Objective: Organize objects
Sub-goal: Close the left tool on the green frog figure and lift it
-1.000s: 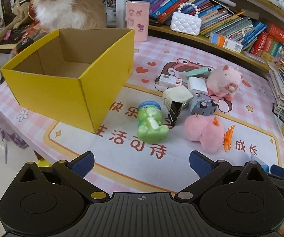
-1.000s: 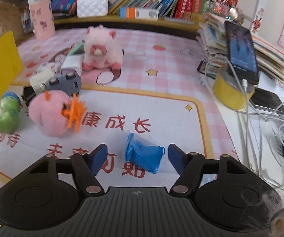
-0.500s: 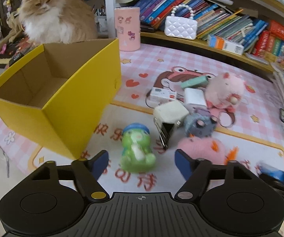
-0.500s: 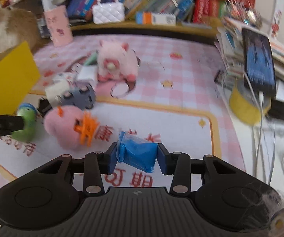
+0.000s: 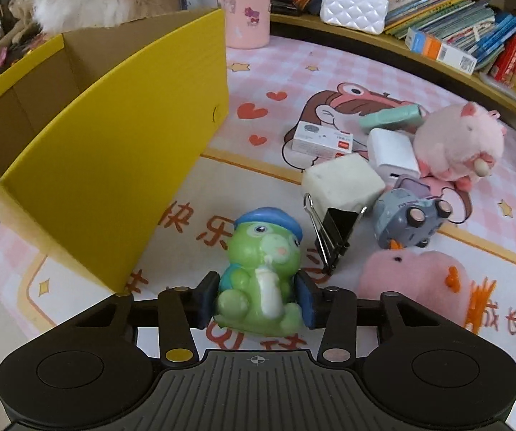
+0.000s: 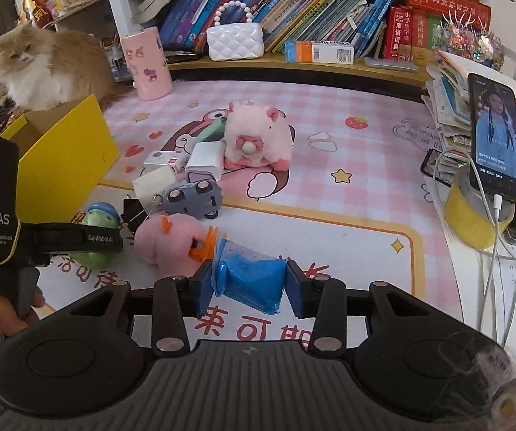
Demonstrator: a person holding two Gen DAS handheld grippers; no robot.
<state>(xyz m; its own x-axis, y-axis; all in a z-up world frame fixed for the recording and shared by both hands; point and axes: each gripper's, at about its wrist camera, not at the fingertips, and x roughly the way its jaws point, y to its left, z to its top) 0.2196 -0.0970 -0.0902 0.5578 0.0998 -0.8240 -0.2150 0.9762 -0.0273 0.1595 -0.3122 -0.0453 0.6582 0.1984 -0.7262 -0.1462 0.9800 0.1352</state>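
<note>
left wrist view: left gripper (image 5: pixel 258 296) jaws clamp the green dinosaur toy (image 5: pixel 261 276); right gripper (image 6: pixel 249 292) pinches what looks like a blue plastic packet (image 6: pixel 249 278).

Green dinosaur toy (image 5: pixel 258 273) wears a blue cap and holds a white bottle. The box (image 5: pixel 114 165) shows bright yellow outside, plain brown inside. A blue packet (image 6: pixel 252 280) sits between blue pads (image 6: pixel 202 289). The mat (image 6: pixel 348 151) is pink-and-white check with stars, hearts and orange characters. The cat (image 6: pixel 46 68) is ginger with a white chest.
</note>
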